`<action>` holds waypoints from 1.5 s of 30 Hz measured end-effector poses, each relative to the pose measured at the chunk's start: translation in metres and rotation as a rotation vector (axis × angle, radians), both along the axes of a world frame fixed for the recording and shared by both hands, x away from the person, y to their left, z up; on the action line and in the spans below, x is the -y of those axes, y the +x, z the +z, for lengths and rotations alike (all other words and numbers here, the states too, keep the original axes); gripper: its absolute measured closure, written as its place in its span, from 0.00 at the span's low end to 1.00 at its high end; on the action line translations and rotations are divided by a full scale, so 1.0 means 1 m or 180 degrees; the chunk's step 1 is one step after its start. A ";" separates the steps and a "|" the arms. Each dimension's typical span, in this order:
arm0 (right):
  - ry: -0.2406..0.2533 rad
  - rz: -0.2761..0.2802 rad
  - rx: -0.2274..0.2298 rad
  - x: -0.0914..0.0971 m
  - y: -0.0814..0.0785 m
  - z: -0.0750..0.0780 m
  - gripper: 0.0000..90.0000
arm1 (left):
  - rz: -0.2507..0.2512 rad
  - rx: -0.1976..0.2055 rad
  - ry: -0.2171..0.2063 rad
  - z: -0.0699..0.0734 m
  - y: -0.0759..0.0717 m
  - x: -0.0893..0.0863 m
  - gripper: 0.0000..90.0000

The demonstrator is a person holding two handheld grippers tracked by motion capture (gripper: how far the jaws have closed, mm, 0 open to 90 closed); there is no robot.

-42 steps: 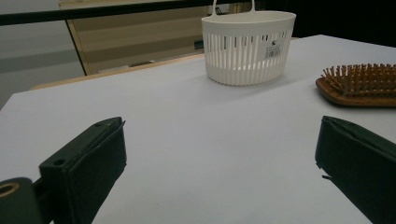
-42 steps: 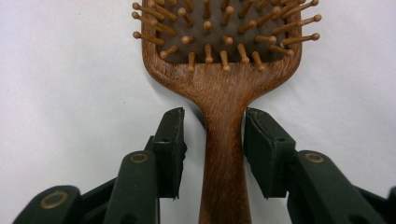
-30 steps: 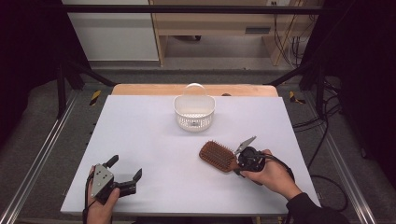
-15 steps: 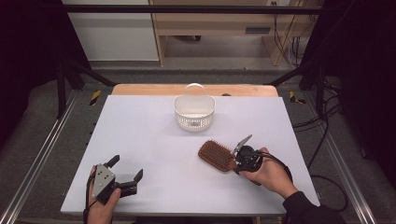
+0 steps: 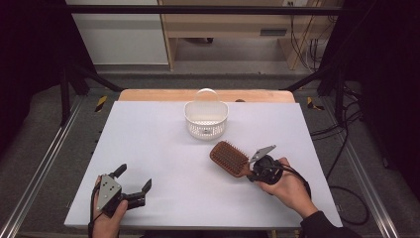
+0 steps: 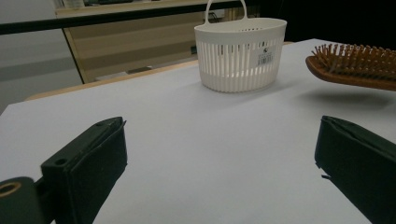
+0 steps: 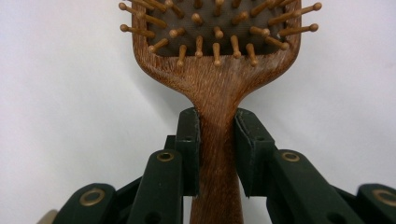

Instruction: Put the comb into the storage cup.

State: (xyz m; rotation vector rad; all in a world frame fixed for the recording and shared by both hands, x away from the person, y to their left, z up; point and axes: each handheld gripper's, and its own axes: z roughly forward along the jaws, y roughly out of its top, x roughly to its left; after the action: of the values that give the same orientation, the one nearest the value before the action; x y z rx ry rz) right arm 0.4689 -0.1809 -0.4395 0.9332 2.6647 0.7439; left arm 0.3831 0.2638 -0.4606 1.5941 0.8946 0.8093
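A wooden hairbrush (image 5: pixel 229 156) with bristles up is held just above the white table, right of centre. My right gripper (image 5: pixel 249 171) is shut on its handle (image 7: pixel 218 135), both black pads pressing the neck below the head. In the left gripper view the brush head (image 6: pixel 356 70) hangs at the far right, casting a shadow beneath it. My left gripper (image 5: pixel 132 181) rests near the table's front left corner, open, with nothing between its jaws (image 6: pixel 219 154). A white slotted basket (image 5: pixel 206 119) with a loop handle stands at the back centre, and in the left gripper view that basket (image 6: pixel 239 52) is straight ahead.
The white table (image 5: pixel 158 148) is bare between the grippers and the basket. A wooden strip runs along its far edge. Metal frame rails flank both sides, and cables lie on the floor at the right.
The right gripper with the hairbrush has shifted slightly forward and left, lifting the brush a little. The left gripper has barely moved.
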 end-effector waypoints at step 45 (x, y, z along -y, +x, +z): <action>0.1748 0.0029 0.1457 -0.047 -0.029 0.001 0.81 | -0.0942 -0.0417 -0.1027 0.095 0.079 0.146 0.08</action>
State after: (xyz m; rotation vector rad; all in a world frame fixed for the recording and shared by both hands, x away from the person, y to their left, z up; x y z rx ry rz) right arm 0.4397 -0.1338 -0.4381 0.7371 2.0967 1.5283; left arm 0.4620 0.1174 -0.3658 1.4582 0.8100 0.3364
